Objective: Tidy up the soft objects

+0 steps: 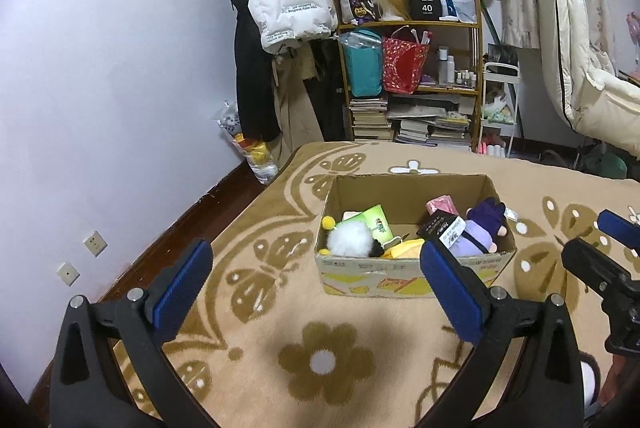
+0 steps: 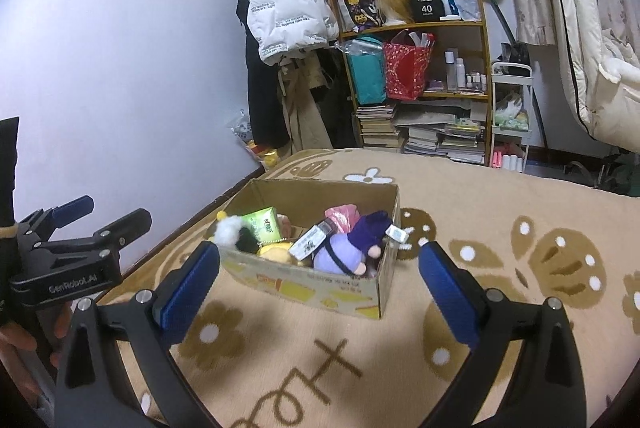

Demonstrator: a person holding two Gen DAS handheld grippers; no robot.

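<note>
Both claws are hanging over the flowered beige blanket (image 1: 280, 308) with their blue pads spread wide and nothing between them, the left gripper (image 1: 316, 292) and the right gripper (image 2: 320, 292) each pointing at the cardboard box (image 1: 400, 278) sitting just ahead. Inside the box a purple plush doll (image 1: 478, 234) is lying at the right end, a white fluffy toy (image 1: 352, 238) at the left, with a green packet (image 1: 378, 222), a pink packet (image 1: 440, 206) and a yellow soft toy (image 1: 404, 250) crowding between them. Beyond the blanket a cluttered wooden shelf (image 2: 420, 68) is standing beside a white puffer jacket (image 2: 284, 16) hanging against the wall.
</note>
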